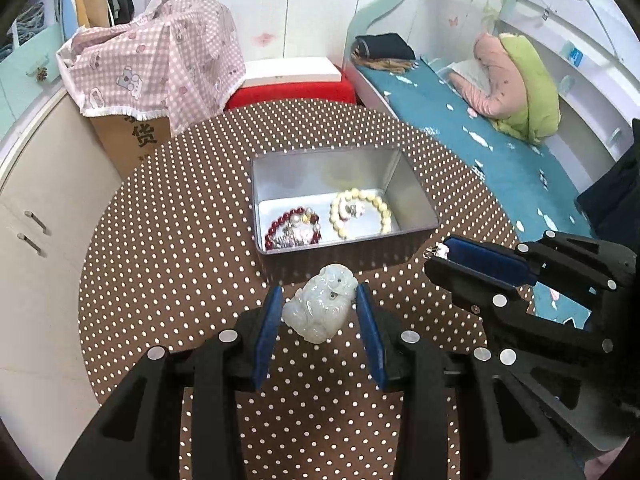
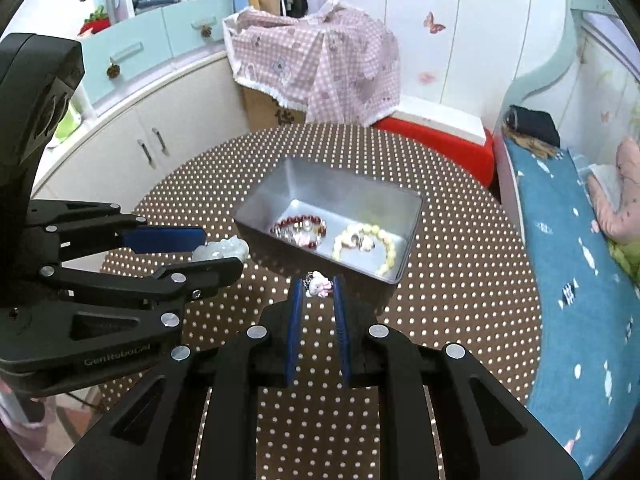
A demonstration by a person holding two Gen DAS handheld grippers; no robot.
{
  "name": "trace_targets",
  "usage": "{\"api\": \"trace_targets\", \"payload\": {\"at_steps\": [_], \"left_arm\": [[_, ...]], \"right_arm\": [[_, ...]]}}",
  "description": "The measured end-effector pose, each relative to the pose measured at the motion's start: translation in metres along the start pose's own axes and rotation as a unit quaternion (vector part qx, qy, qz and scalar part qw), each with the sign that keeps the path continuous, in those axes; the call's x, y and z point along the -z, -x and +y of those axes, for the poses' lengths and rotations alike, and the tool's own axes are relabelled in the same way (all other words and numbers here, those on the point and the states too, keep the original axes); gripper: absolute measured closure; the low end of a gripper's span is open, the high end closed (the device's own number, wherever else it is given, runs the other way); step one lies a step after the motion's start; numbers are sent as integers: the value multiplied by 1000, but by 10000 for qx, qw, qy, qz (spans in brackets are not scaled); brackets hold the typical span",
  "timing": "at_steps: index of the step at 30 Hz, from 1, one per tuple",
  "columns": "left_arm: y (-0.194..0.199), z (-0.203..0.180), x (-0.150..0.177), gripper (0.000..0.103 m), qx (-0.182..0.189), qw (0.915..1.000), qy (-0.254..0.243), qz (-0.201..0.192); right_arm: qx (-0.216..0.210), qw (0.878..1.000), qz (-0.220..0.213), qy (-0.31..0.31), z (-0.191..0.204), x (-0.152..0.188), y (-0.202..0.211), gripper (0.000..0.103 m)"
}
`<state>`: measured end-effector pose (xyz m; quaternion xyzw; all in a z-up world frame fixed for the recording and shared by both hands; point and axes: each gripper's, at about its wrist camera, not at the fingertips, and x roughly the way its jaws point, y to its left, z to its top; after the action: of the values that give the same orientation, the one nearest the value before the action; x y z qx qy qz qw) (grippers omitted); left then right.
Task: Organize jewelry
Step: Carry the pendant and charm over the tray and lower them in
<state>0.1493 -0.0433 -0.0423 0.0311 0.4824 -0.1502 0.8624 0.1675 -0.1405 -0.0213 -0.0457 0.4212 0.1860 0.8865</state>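
Observation:
My left gripper (image 1: 320, 300) is shut on a pale jade carved figurine (image 1: 320, 306), held above the dotted table just in front of the silver tin (image 1: 416, 196). The figurine also shows in the right wrist view (image 2: 222, 250). My right gripper (image 2: 318, 288) is shut on a small pink-and-white cat charm (image 2: 319, 285), near the tin's (image 2: 244, 208) front edge; the charm also shows in the left wrist view (image 1: 438, 250). Inside the tin lie a red bead bracelet (image 1: 292, 228) and a cream bead bracelet (image 1: 360, 212).
The round table (image 1: 168, 240) has a brown cloth with white dots. A cardboard box under pink checked cloth (image 1: 160, 64) and a red stool (image 1: 288, 92) stand behind it. A bed with blue cover (image 1: 500, 152) is at right, cabinets (image 1: 36, 208) at left.

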Motion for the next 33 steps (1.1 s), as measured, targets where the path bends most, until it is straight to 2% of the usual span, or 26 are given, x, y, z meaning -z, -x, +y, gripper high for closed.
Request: {"api": "trace_targets", "payload": {"at_steps": [8,15,28,33], "left_arm": [[7,7,-22,67,-67,9999,21,-152],[-3,13,-45,67,-36,9998,99,-185],[-33,23,-65,67,22,9998,217,5],[-38,25,-67,66,-63,9997,250,44]], "right_arm": [[-55,9996,-279,-66,1,-18,9,87],[-134,9991,-373,-130,-5,-34,0,87],[-230,9988,-273,-336,-25,-50,-31,87],[-226,9989,-213,-361,-28,-50,-37,87]]}}
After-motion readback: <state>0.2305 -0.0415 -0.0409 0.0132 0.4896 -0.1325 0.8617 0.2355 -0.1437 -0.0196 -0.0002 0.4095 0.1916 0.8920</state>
